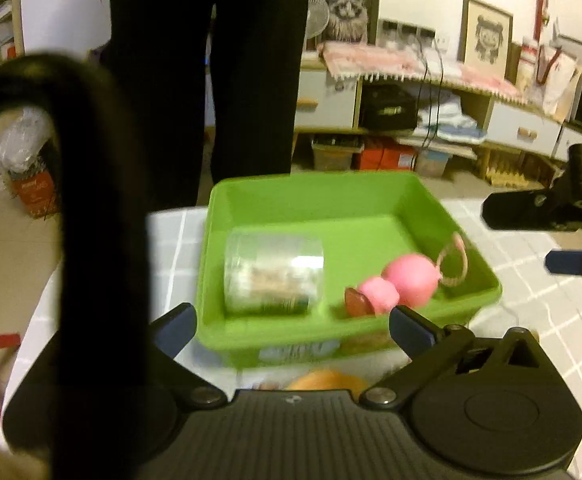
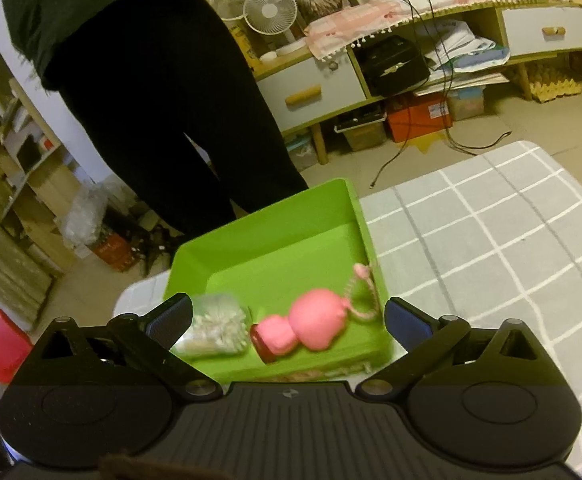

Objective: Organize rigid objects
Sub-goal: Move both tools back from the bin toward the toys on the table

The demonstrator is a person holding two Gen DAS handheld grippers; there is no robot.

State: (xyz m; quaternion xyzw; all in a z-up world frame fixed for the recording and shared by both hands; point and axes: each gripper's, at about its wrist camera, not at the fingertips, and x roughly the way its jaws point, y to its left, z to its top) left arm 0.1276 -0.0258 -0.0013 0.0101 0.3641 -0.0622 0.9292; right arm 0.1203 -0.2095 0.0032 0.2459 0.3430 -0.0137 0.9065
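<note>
The left gripper [image 1: 293, 326] stood spread wide with nothing between its fingers, and the right gripper [image 2: 287, 322] was spread wide and empty too. Just ahead of both lay a green tray [image 1: 371, 188] on a checked tablecloth [image 2: 491, 232]. Inside it, near the fingertips, a clear jar [image 1: 273, 276] lay on its side beside a pink toy [image 1: 399, 282] with a cord loop. Beyond the tray stood a person in black trousers [image 2: 151, 100].

Green tray [image 2: 355, 204], pink toy [image 2: 319, 324], grey-checked cloth [image 2: 491, 232]
</note>
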